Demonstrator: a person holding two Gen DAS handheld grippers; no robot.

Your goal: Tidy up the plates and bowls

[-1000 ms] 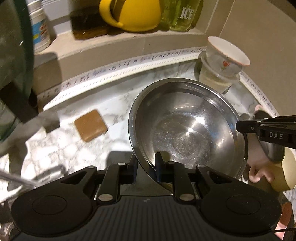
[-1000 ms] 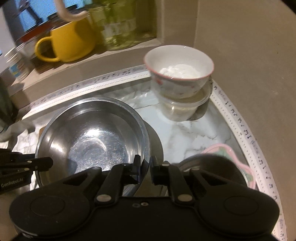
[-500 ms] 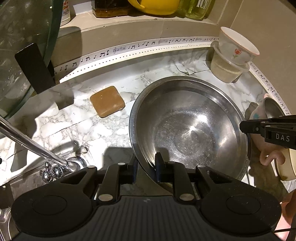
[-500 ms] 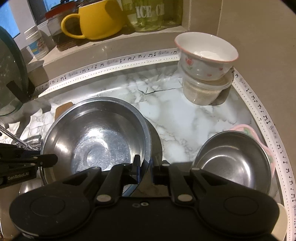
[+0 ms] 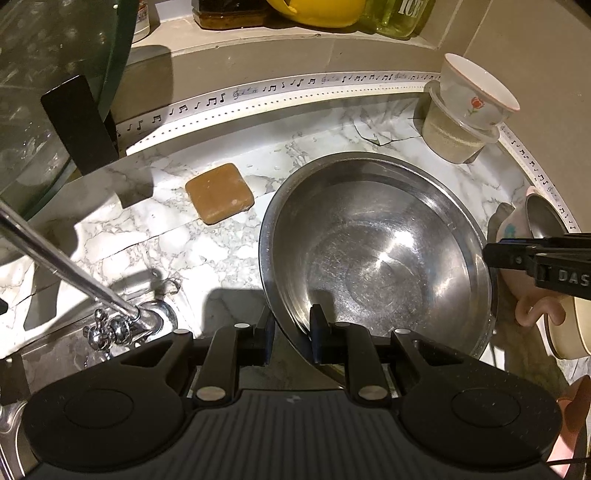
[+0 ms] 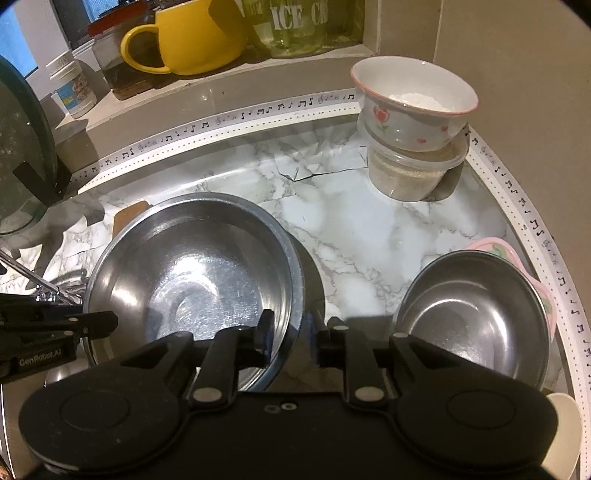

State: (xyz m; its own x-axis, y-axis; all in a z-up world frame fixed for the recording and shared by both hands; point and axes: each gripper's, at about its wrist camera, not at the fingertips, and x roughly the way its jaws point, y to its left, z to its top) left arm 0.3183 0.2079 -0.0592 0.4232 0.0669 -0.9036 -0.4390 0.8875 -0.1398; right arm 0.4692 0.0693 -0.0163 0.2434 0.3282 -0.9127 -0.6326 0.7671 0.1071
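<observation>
**Readable lettering around the sink**

A green glass jar (image 6: 299, 26) on the shelf is showing raised white letters "ICE CR", the rest running out of view. The left tool (image 6: 55, 328), seen from the right wrist, is carrying "GenRobot.AI". The right tool (image 5: 546, 266), seen from the left wrist, is showing "DAS". A white trim strip (image 6: 229, 120) along the bench edge is displaying printed music notes.

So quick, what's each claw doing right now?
Left gripper: shut on the big steel bowl.
Right gripper: shut on the same bowl's opposite rim.
</observation>
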